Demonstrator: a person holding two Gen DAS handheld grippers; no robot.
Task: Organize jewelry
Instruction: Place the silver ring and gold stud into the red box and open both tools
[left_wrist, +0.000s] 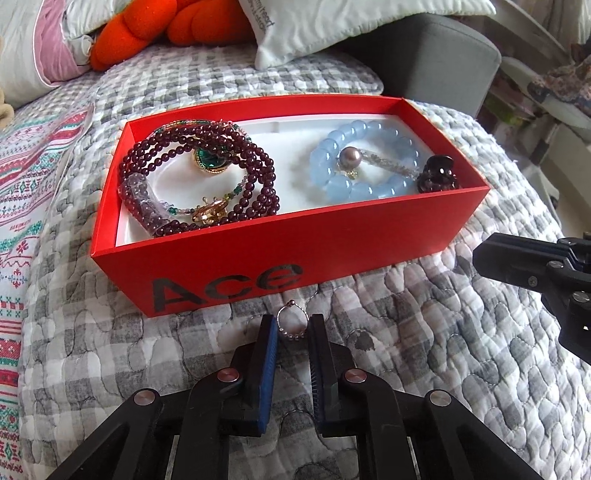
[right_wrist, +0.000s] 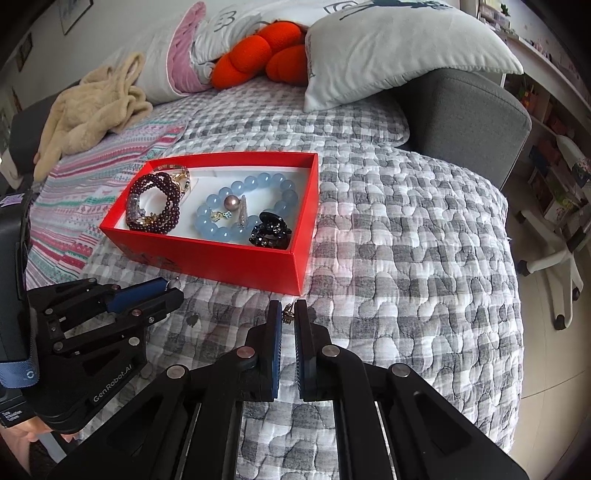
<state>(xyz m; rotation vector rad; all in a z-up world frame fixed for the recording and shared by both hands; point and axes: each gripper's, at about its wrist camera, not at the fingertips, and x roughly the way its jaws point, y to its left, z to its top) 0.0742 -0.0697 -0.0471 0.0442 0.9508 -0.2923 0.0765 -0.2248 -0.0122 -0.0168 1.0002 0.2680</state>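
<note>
Left wrist: left tool (left_wrist: 291, 325) narrowly parted w/ small bead ring (left_wrist: 291, 322) between, grip unclear.

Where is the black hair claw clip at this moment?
The black hair claw clip lies inside the red box, in its near right corner in both wrist views, touching the blue bead bracelet on its left.

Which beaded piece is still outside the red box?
The small beaded ring, lying on the quilt between the left hand-held gripper fingers. The dark red strand and blue bracelet sit inside the red box.
</note>
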